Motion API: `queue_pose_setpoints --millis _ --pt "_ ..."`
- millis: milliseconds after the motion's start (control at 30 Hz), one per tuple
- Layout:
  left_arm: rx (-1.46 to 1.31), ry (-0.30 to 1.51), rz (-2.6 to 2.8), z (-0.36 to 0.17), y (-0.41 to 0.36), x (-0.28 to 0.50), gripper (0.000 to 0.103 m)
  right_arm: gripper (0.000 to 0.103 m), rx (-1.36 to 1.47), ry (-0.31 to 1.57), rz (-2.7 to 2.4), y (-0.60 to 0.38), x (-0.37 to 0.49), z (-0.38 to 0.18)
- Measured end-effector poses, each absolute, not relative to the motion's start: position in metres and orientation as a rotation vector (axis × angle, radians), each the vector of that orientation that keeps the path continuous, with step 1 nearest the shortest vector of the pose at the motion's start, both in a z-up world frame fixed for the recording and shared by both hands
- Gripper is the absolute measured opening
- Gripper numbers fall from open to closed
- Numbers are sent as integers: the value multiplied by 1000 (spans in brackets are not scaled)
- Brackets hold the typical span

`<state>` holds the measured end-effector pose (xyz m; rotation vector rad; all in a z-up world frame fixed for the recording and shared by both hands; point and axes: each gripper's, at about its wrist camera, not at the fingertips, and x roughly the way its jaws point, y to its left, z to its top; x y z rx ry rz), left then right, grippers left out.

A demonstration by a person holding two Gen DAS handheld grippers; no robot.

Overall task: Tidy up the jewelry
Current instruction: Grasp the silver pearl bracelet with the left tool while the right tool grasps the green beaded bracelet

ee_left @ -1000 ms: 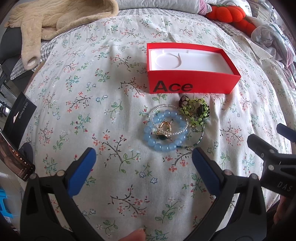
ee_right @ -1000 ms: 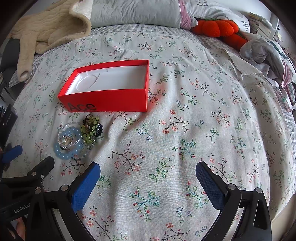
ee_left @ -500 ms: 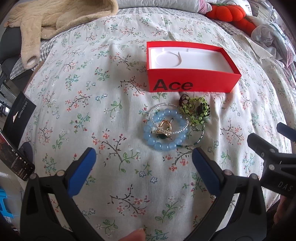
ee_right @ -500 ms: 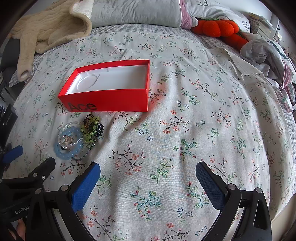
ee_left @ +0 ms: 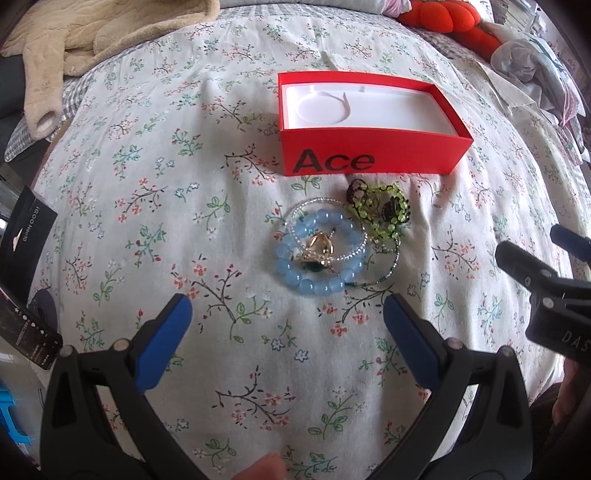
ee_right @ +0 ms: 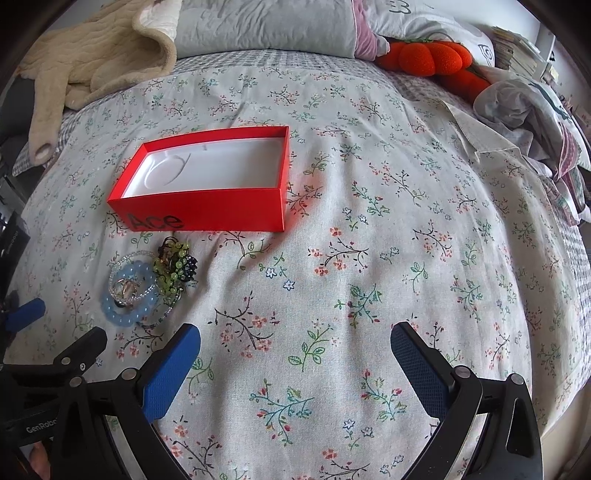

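A pile of jewelry lies on the floral bedspread: a light blue bead bracelet (ee_left: 318, 254) with a gold piece (ee_left: 318, 246) and a clear bead string on it, and a green beaded piece (ee_left: 384, 212) beside it. Behind it stands an open red "Ace" box (ee_left: 369, 125) with an empty white liner. My left gripper (ee_left: 287, 312) is open, just short of the pile. My right gripper (ee_right: 295, 338) is open over bare bedspread, right of the blue bracelet (ee_right: 127, 295), green piece (ee_right: 173, 266) and box (ee_right: 207, 192).
A beige fleece garment (ee_left: 85, 33) lies at the far left, orange plush cushions (ee_right: 432, 59) and crumpled clothes (ee_right: 524, 107) at the far right. A black box (ee_left: 26, 236) sits off the bed's left edge. Pillows (ee_right: 266, 26) lie at the back.
Both grippers have crept slightly forward toward the jewelry; the pile and box sit a little lower in the views. Nothing was taken hold of.
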<state>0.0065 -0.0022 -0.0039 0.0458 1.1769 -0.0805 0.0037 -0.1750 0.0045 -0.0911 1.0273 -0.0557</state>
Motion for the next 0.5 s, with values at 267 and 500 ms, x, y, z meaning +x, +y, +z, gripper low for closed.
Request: queue_pose_setpoints --millis 267,500 --pt "64 1219 -156 4 8 33 103 103 -112 1071 -11 -176 23 11" --pt "-104 1277 -248 1 24 65 78 103 -88 1099 64 -167 43 20"
